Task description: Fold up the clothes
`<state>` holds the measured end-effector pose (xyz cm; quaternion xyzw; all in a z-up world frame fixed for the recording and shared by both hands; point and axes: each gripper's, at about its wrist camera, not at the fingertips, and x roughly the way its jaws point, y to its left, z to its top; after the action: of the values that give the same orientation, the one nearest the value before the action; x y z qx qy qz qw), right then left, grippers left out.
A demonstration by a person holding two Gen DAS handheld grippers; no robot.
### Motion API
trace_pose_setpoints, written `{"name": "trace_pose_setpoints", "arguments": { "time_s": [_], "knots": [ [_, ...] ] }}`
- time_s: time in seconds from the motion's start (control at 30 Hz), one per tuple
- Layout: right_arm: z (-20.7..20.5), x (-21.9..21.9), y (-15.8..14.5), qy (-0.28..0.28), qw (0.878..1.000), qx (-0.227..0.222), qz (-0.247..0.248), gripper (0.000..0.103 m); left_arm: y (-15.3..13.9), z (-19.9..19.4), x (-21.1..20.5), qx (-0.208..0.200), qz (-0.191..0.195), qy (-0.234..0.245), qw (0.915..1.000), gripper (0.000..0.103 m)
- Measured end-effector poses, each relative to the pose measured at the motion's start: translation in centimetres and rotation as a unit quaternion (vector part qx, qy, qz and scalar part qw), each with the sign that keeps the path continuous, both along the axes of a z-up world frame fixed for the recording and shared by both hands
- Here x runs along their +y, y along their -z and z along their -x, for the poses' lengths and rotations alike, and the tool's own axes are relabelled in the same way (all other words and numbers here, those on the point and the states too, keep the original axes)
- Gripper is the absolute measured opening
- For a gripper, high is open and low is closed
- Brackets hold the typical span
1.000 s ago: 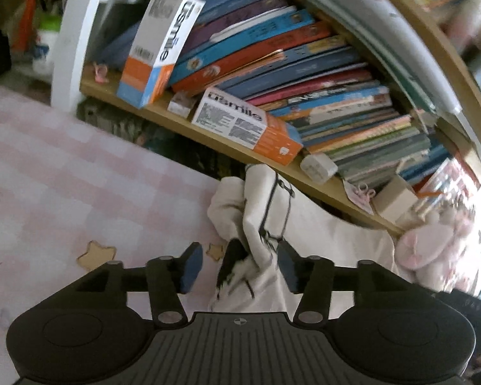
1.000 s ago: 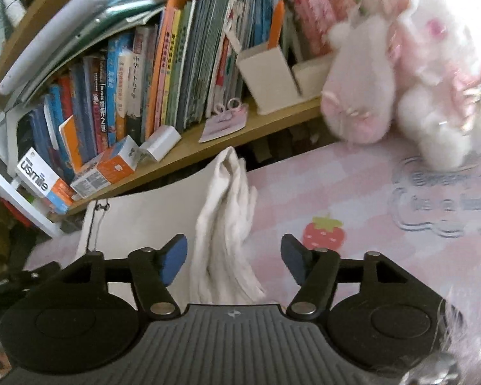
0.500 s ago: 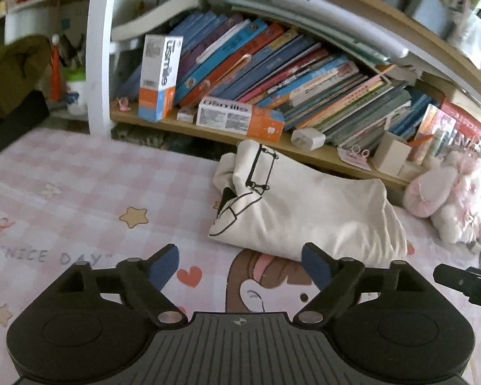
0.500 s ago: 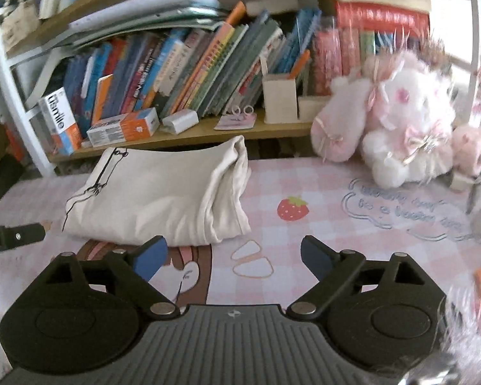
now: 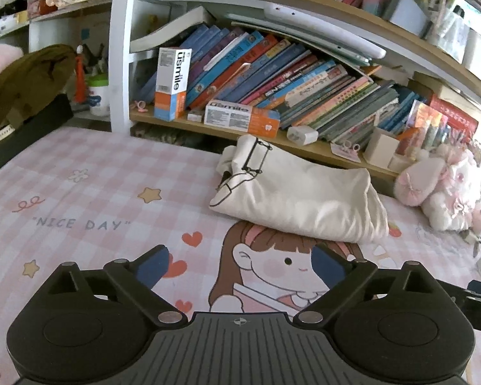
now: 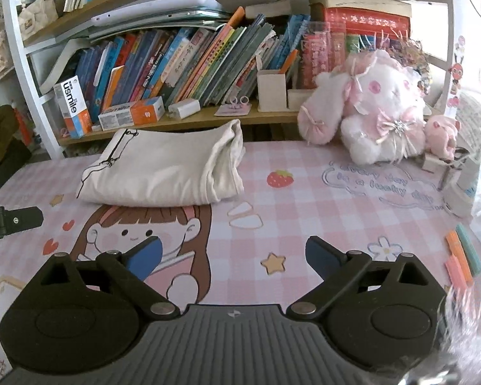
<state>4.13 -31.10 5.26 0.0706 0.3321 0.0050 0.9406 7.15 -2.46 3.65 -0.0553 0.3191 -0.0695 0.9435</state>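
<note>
1. Left gripper [image 5: 240,264]: blue-padded fingers spread wide, holding nothing, above the pink checked cartoon mat [image 5: 96,192].
2. Right gripper [image 6: 233,254]: fingers likewise apart, empty.
3. Folded cream cloth garment [image 6: 163,170] lies on the mat ahead of both, well apart from them, near the wooden bookshelf [image 6: 163,122].
4. Pink-white plush toy [image 6: 375,109] sits right of the garment; contact with the shelf unclear.

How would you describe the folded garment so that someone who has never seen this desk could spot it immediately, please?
Find the wooden bookshelf behind the pink checked desk mat. Directly before it lies the folded garment, a cream bundle left of the pink plush toy. It is the only cloth there, with a thin black line drawing on its left end.
</note>
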Motion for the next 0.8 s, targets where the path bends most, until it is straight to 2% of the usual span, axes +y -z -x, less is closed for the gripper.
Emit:
{"name": "trace_pose_setpoints", "arguments": {
  "time_s": [0.8],
  "knots": [
    [0.56,0.73,-0.37,-0.012,1.000,-0.002,0.008,0.098,-0.07,0.83,-0.68,0.006,-0.015,0.007,0.9998,0.103]
  ]
}}
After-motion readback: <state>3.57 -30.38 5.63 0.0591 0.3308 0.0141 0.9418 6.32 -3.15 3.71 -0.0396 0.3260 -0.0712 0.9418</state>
